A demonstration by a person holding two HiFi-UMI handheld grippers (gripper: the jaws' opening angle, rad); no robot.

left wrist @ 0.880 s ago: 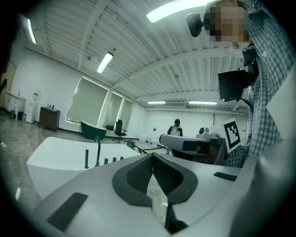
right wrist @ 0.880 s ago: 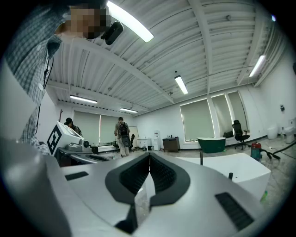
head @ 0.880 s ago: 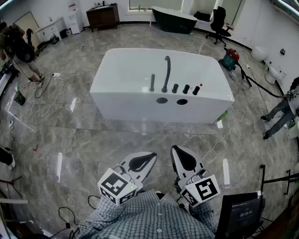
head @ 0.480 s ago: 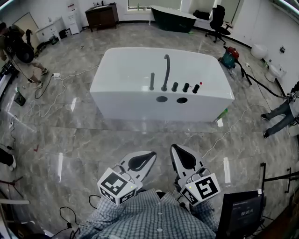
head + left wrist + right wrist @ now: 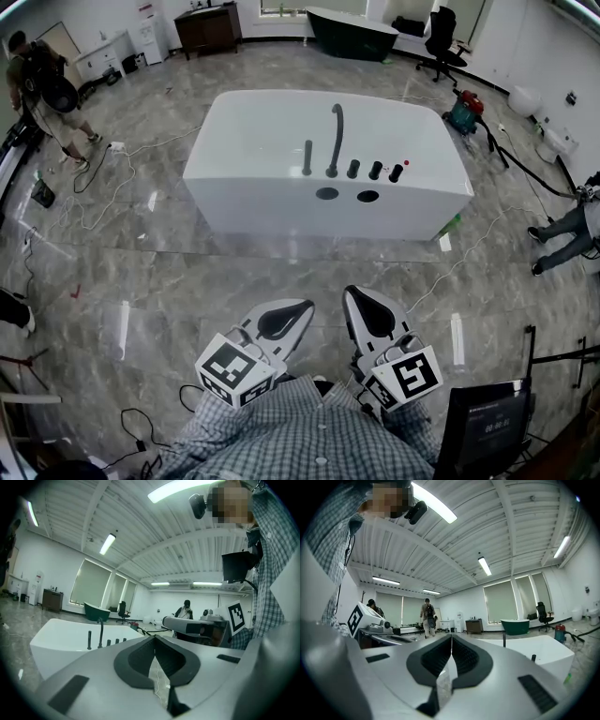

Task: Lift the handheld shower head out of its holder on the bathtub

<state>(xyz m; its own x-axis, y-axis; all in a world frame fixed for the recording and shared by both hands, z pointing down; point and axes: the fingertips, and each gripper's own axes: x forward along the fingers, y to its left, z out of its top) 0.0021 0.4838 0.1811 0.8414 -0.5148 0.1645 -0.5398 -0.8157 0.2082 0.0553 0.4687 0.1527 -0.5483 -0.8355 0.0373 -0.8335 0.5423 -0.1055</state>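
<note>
On the wide marble floor (image 5: 141, 281) the white bathtub (image 5: 281, 202) stood straight ahead, well apart from me. My left hand-held gripper (image 5: 302, 307) and right hand-held gripper (image 5: 352, 298) were low near my body, each with its jaws fully together and nothing between them. On the tub's near edge the handheld shower head (image 5: 307, 157) stood upright in its holder, its long axis vertical, just beside the taller curved spout (image 5: 335, 139). I judged the left one slightly better in line with it. The left gripper view showed shower head, spout and knobs (image 5: 375, 171) together; the right gripper view showed only one end of the tub, and there I could not tell the shower head
</note>
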